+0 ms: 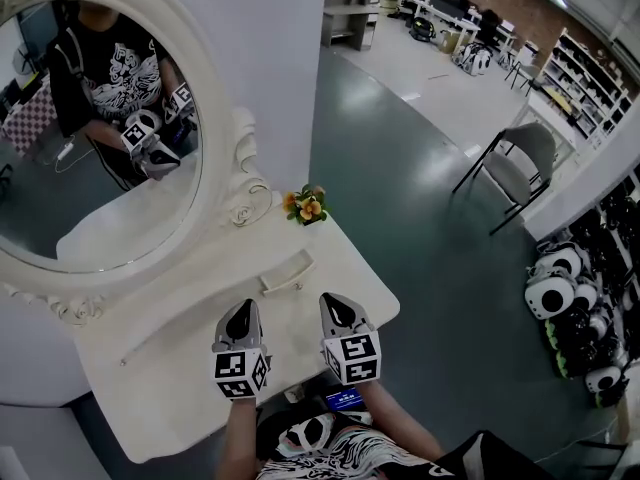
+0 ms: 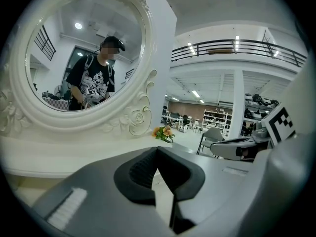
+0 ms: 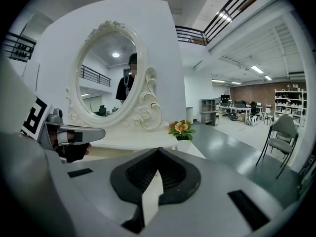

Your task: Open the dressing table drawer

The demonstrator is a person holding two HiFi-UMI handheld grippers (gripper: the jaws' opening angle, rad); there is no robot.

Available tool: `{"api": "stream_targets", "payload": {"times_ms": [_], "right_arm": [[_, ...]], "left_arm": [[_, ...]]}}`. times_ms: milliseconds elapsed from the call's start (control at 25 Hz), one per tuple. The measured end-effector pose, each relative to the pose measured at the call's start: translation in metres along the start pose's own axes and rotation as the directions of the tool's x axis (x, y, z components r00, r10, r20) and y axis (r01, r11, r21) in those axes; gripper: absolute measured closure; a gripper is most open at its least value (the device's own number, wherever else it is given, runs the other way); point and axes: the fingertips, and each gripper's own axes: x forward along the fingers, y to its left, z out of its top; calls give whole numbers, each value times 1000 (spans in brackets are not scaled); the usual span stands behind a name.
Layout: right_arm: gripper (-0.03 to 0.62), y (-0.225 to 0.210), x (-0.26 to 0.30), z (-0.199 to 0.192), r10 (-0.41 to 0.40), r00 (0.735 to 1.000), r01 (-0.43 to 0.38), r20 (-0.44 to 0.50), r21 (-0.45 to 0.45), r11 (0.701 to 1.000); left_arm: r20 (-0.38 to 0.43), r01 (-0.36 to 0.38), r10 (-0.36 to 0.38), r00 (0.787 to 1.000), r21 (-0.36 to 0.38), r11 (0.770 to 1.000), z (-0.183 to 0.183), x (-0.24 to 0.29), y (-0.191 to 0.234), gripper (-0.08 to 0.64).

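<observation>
The white dressing table (image 1: 170,378) stands against the wall under an oval mirror (image 1: 100,208). A curved white handle (image 1: 288,272) shows on the low tier below the mirror, ahead of both grippers. My left gripper (image 1: 240,314) and right gripper (image 1: 336,304) hover side by side over the table's near part and point toward the mirror. Neither touches the handle. In the left gripper view the left gripper (image 2: 157,149) has its jaws together with nothing between them. The right gripper (image 3: 158,151) is likewise shut and empty.
A small pot of orange flowers (image 1: 306,206) sits at the table's far right corner, beside the mirror frame. To the right lies green floor with a grey chair (image 1: 520,163) and several panda toys (image 1: 560,293). The person's reflection shows in the mirror.
</observation>
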Motion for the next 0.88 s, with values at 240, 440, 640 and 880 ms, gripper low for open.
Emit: {"api": "stream_targets", "payload": {"times_ms": [240,440,640,880], "right_arm": [[592,0,0,-2,-7,1000,7,-9,-4,1000],[592,2,1,-4,-6,1000,6,-17,-3,1000],[592,5,5,-8,2,1000,-2,-23,2,1000],[592,12,13,-6,18,999,-18,-28,-3,1000]], "left_arm": [[-1,4,-4,1000,1,1000,-1,0,1,558],[-6,2,-2,1000,-3,1000,-3,-2,4,558],[-9,5,-5,1000,-5,1000,-8,-2,6,558],[-11,-3,3,1000,-11,1000,-8,-1,11,558]]}}
